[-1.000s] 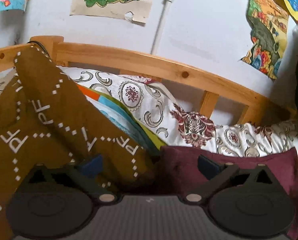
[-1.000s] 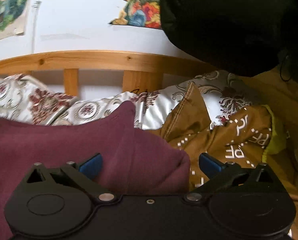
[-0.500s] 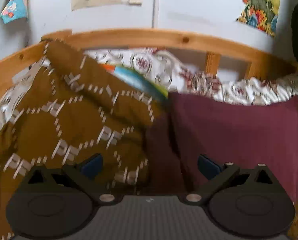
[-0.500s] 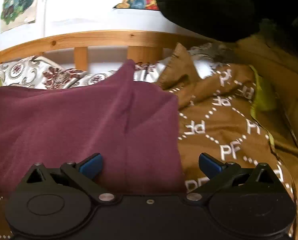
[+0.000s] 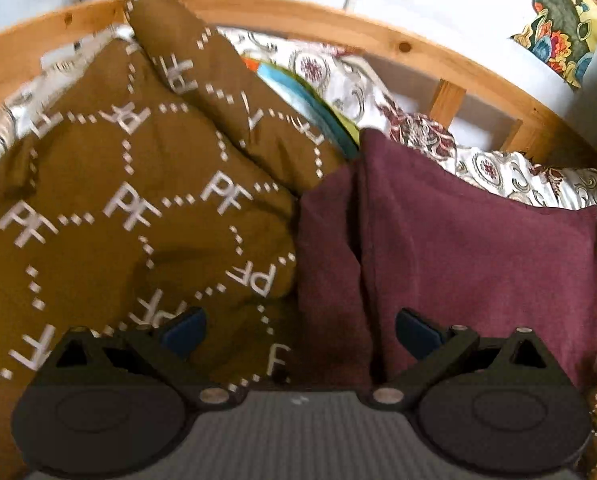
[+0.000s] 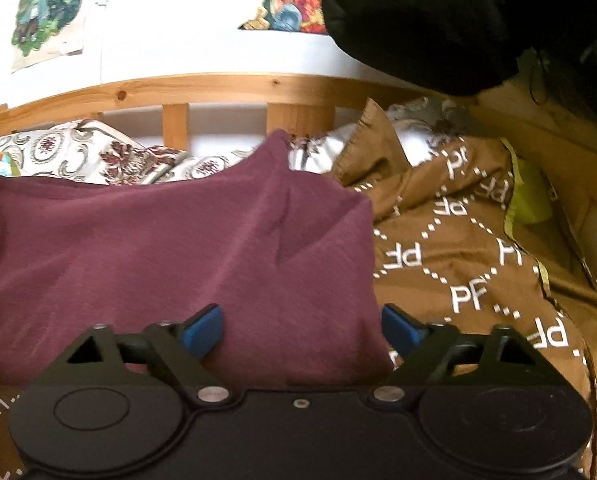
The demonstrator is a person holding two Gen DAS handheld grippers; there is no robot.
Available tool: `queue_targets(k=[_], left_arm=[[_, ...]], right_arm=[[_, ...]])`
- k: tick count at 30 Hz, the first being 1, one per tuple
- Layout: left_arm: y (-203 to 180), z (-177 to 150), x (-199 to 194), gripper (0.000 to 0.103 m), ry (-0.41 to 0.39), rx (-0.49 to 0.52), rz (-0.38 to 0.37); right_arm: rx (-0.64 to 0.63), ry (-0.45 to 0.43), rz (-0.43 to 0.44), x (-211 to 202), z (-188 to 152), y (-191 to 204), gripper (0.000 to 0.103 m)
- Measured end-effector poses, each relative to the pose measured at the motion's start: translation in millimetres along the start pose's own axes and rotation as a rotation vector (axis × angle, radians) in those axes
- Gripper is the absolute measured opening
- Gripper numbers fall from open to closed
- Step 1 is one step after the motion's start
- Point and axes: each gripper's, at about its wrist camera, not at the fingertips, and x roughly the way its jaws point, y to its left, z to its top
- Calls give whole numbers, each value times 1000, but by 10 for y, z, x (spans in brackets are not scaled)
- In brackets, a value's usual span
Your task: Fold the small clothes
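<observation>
A maroon garment (image 5: 458,256) lies spread on a brown quilt (image 5: 110,216) printed with white "PF" letters. In the left wrist view my left gripper (image 5: 300,332) is open, its blue pads straddling the garment's left edge. In the right wrist view the same maroon garment (image 6: 170,256) fills the middle. My right gripper (image 6: 302,328) is open, its pads on either side of the garment's right near corner, the cloth lying between them.
A wooden bed rail (image 5: 378,36) runs behind the bedding, with a floral pillow (image 5: 414,132) against it. A white wall with posters (image 6: 46,12) stands behind. A black object (image 6: 418,20) hangs at the upper right. The brown quilt (image 6: 478,272) extends right.
Both grippers have tilted down and drawn nearer to the bed, so the garment now lies flatter and larger in view. The right gripper's pads have narrowed slightly.
</observation>
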Motion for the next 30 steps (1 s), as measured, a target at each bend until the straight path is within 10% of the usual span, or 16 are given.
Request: queue_targets(k=[14, 30], left_arm=[[4, -14, 222, 102, 89, -38, -43], [67, -1, 199, 102, 77, -71, -71]], right_arm=[[113, 110, 63, 299, -15, 51, 7], [203, 104, 1, 238, -72, -107, 5]])
